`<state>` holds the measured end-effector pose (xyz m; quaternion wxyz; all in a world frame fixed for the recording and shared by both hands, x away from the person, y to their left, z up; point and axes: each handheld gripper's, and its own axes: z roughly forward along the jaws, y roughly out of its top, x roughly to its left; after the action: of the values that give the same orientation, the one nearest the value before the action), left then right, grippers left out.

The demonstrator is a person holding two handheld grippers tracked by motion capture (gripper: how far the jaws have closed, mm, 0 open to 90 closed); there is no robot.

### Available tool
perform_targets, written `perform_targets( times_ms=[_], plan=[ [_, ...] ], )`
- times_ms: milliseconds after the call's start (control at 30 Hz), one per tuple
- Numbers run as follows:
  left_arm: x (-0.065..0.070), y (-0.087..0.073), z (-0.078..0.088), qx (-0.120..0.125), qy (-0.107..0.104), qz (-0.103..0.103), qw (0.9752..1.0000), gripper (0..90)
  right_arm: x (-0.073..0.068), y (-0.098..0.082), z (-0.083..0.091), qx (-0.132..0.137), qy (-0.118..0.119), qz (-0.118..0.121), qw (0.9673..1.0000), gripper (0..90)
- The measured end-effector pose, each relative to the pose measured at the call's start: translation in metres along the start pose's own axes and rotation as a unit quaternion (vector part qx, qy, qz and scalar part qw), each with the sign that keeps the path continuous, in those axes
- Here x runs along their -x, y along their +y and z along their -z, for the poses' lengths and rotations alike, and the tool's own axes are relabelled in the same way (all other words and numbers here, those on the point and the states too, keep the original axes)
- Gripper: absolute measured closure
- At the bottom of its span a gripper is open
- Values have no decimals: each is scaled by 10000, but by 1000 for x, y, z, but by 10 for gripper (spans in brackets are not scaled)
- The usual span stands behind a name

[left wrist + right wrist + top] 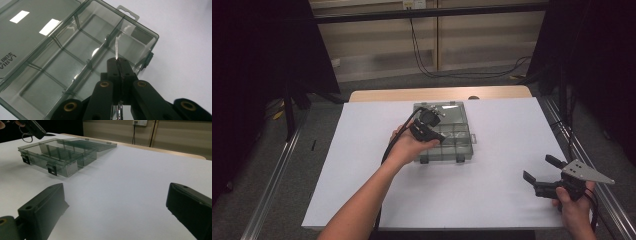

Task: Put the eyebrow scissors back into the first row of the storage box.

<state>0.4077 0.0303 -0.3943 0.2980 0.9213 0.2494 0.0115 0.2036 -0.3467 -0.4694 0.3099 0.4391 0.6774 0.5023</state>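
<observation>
White sheet covers the table [492,200]; dark curtains either side, cables along the far wall. Clear smoky organizer box [457,145] sits mid-table, lid [27,32] swung open and lying flat behind it, divided compartments facing up. My left gripper [120,61] hangs over the box's near compartments, jaws clamped tight on a small pair of scissors [117,48]: thin blade poking out past the tips toward a compartment, finger loops [26,137] dangling behind. My right gripper [542,169] rests low at the table's right edge, well apart from the box, jaws spread wide, nothing between them.
</observation>
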Motion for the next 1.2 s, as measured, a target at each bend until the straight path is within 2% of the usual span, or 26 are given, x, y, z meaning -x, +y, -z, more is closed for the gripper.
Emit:
perform_targets(
  times_ms=[200,267,333,367,467,533,633,700,767,867,900,1033,1100,1200],
  plan=[
    [-8,1,-1,26,21,49,10000,895,0,0,0,-1,4,-7,10000,14],
    [-10,2,-1,58,6,133,9999,895,0,0,0,1,5,-4,10000,14],
    [-11,3,-2,74,53,97,9999,896,0,0,0,2,7,-5,10000,14],
    [-13,3,-2,58,3,95,9999,895,0,0,0,2,10,-6,10000,14],
    [-16,6,-5,117,132,108,9998,895,0,0,0,8,7,-10,10000,14],
    [-18,7,-4,109,82,150,9998,895,0,0,0,7,8,-11,10000,14],
    [-21,10,-5,30,89,58,9999,895,0,-1,0,10,6,-8,10000,14],
    [-23,11,-6,63,113,13,9999,895,1,-1,0,12,8,-10,10000,14],
    [-25,12,-7,125,211,77,9997,895,0,-1,0,10,3,-18,10000,14],
    [-28,11,-8,237,176,126,9995,895,0,-1,0,7,2,-29,10000,14],
    [-30,11,-9,173,207,76,9996,895,0,-1,0,8,1,-27,10000,14],
    [-33,11,-10,222,293,-10,9993,894,1,-1,0,11,5,-35,10000,14],
    [-39,10,-13,400,207,-51,9990,894,1,-1,0,13,1,-59,10000,15],
    [-42,10,-17,345,334,-237,9986,894,1,-1,0,6,25,-52,10000,14]
  ],
)
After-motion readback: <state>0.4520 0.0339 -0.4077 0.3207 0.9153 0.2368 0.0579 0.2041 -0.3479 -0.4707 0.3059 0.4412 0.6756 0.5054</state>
